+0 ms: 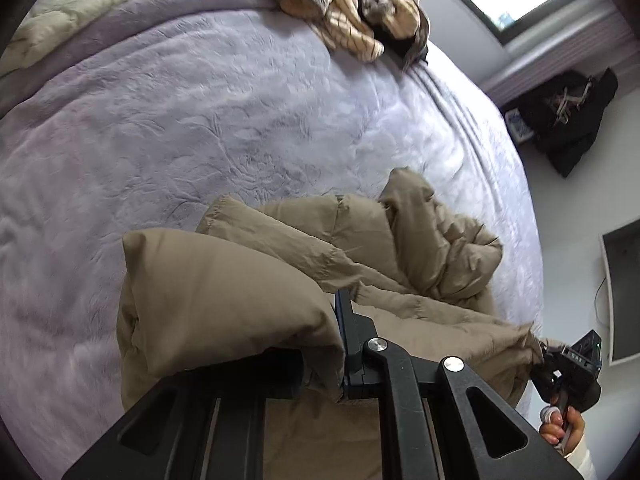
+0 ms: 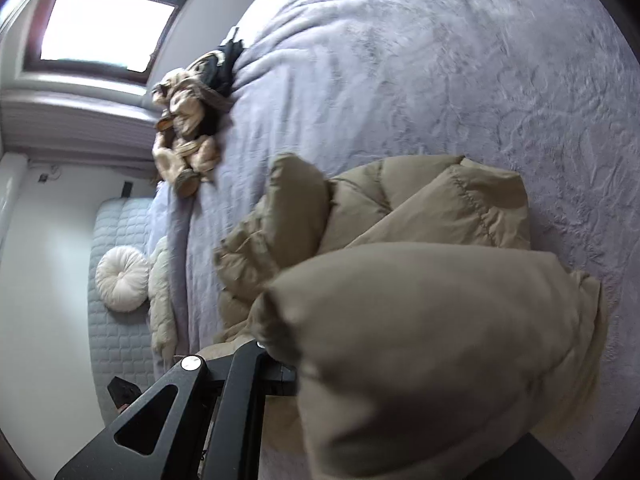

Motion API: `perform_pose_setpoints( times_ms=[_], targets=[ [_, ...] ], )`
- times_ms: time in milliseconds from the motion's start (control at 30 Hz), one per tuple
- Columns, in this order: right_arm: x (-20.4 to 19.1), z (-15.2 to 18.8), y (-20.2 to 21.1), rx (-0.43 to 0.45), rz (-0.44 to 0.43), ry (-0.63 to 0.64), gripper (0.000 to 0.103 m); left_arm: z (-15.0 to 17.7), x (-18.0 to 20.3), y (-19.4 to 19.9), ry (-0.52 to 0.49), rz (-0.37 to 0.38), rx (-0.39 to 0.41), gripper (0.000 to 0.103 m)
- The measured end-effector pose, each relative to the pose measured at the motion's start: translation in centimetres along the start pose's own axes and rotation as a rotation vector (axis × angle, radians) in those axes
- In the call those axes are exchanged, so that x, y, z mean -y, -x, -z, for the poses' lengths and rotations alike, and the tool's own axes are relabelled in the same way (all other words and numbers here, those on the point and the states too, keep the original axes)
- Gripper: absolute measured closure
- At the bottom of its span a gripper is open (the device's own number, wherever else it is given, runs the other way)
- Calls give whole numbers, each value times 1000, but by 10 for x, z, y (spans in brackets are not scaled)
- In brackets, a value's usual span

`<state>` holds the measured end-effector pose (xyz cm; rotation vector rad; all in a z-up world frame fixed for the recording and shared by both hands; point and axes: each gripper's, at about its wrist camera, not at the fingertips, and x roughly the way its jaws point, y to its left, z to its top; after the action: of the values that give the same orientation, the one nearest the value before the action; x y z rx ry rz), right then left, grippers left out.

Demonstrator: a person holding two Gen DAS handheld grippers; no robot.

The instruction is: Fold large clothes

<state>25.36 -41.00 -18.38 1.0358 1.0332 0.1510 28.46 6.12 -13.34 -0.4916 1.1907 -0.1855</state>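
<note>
A tan puffer jacket (image 1: 304, 280) lies bunched on the lilac bedspread (image 1: 160, 128). My left gripper (image 1: 339, 344) is shut on a lifted puffy edge of the jacket; fabric drapes over one finger and hides it. At the right edge of the left wrist view a hand holds my right gripper (image 1: 540, 354), shut on another edge of the same jacket, so the cloth stretches between the two. In the right wrist view a big padded panel of the jacket (image 2: 420, 320) hangs over my right gripper (image 2: 280, 368) and hides its fingertips. The rest lies crumpled on the bedspread (image 2: 440, 60).
A heap of beige and striped clothes (image 1: 360, 4) (image 2: 184, 136) lies at the bed's far edge under a window (image 2: 104, 24). A dark bag (image 1: 568, 116) lies on the floor. A round white cushion (image 2: 122, 278) rests on a quilted mat (image 2: 120, 352) beside the bed.
</note>
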Motion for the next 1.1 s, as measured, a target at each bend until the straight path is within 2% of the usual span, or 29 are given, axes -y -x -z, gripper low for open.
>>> perform_pose_setpoints(
  times_ms=[33,67,133,167,200,233,333,500,567,633,667,800,867,933,967,1000,1033,1067,1100],
  targets=[
    [3,-2,-5,2,6,-11,93,-2,0,-1,-6,-4,-14,87],
    [7,-2,-10,5,12,-25,92,-4,1,-2,-12,-6,-27,82],
    [9,-3,-14,10,8,-40,90,-6,5,8,-36,-39,-35,61],
    [9,-3,-14,12,13,-43,88,-6,7,16,-53,-64,-18,36],
    [8,-3,-14,9,15,-41,85,-7,10,24,-78,-84,10,21],
    [6,-3,-14,4,16,-34,78,-8,13,32,-108,-102,33,20],
    [-7,-6,-10,-2,23,12,47,-13,18,44,-170,-140,63,20],
    [-41,-6,17,25,69,195,46,-16,-5,35,-158,-169,45,20],
    [-49,-1,30,63,161,308,45,-17,-18,25,-139,-176,30,20],
    [-48,-1,39,107,288,393,45,-21,-34,16,-134,-178,30,20],
    [-40,-6,41,122,346,414,45,-23,-40,12,-144,-174,36,20],
    [-7,-29,33,134,455,410,45,-33,-56,-10,-164,-144,2,20],
    [8,-38,23,126,531,445,45,-34,-56,-22,-177,-85,-37,21],
    [18,-43,16,88,506,427,45,-32,-47,-29,-221,-28,-62,37],
    [20,-43,13,67,472,417,46,-31,-40,-34,-254,-36,-73,55],
    [18,-42,9,43,433,424,51,-32,-36,-39,-270,-56,-75,69],
    [15,-41,5,33,429,440,72,-37,-36,-45,-256,-76,-70,73],
    [9,-41,0,28,458,479,84,-41,-37,-47,-230,-79,-61,77],
    [3,-41,-6,28,502,518,86,-51,-44,-52,-156,-70,-38,79]
  ],
)
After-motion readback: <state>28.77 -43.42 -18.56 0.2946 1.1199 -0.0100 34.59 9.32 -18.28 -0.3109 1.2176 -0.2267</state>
